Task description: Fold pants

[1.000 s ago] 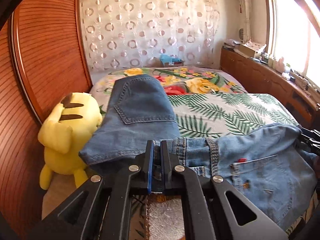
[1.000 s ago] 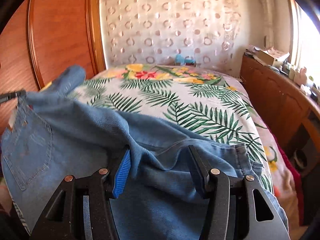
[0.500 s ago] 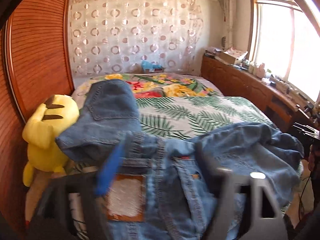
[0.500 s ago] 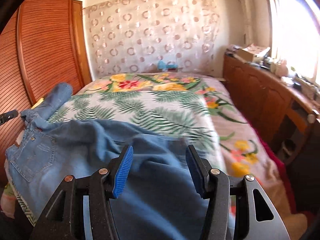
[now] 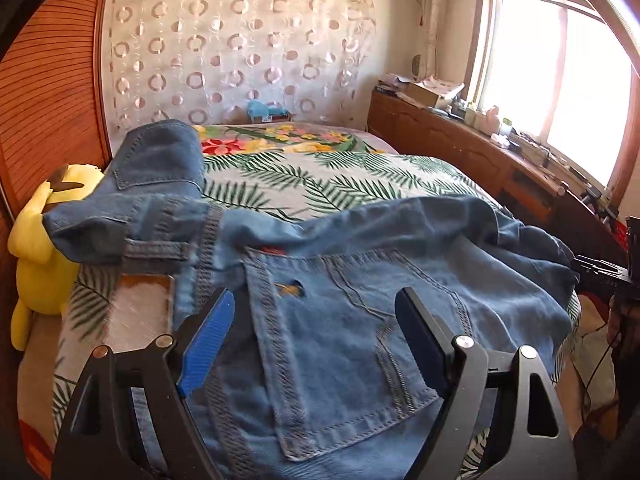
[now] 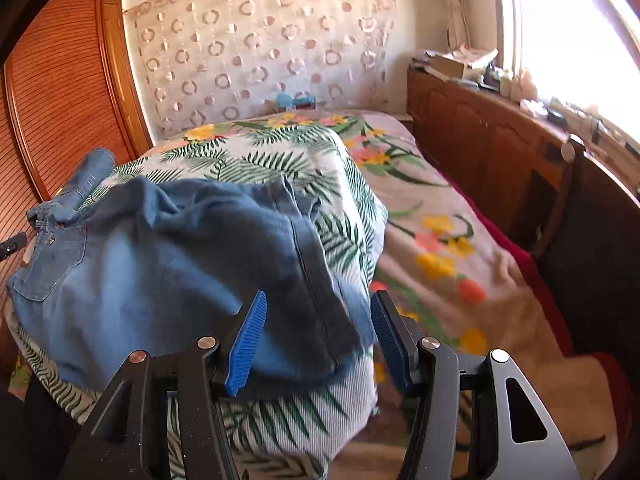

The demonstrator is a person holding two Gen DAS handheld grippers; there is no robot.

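Note:
Blue denim pants lie crumpled across the near end of the bed, back pocket up, with one part reaching toward the far left. My left gripper is open and empty, just above the pocket and waistband area. In the right wrist view the pants lie bunched on the leaf-print cover, their right edge drooping at the bed corner. My right gripper is open, its fingers either side of that drooping edge without clamping it. The right gripper also shows at the left wrist view's right edge.
A bed with a leaf and flower cover fills the middle. A yellow plush toy sits at the bed's left by a wooden wardrobe. A wooden sideboard runs under the window on the right.
My left gripper opened and let go of the waistband, then drew back. My right gripper, open throughout, pulled back to the right, and the pants dropped onto the bed.

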